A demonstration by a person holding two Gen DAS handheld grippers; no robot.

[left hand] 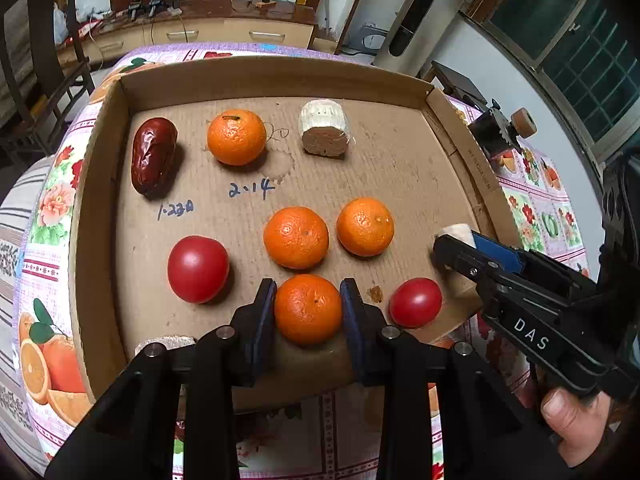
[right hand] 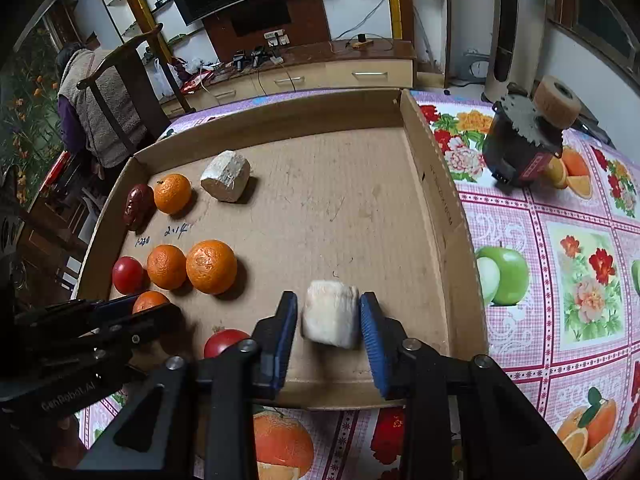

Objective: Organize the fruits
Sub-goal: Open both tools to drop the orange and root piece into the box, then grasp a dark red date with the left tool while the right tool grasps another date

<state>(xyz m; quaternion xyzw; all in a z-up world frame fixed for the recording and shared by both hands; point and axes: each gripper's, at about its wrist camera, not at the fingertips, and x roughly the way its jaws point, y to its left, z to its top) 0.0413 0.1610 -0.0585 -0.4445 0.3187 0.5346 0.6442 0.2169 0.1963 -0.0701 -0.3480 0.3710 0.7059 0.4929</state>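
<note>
The left claw (left hand: 308,308) is set around a round orange mandarin (left hand: 308,309) near the front edge of the shallow brown cardboard tray (left hand: 272,78); its blue pads are seen flush against the fruit's two sides, so it is closed on it. The right claw (right hand: 329,320) is placed about a pale white cut chunk (right hand: 330,319), with narrow gaps visible at both pads, so a firm grip cannot be told. That chunk lies near the tray's front right corner, close to the right wall (right hand: 434,208).

Between the two claws a small red tomato (left hand: 415,302) is found, just beside the front edge. Two more mandarins (left hand: 296,237) (left hand: 365,226) lie side by side behind the held one, and a larger red tomato (left hand: 198,269) to the left. Along the back, a dark red wrinkled date (left hand: 154,155), a fourth mandarin (left hand: 236,137) and a second pale chunk (left hand: 325,127) are lined up. Bare cardboard is left across the tray's right half. The tray rests on a table covered by a floral fruit-print cloth (right hand: 560,280).
</note>
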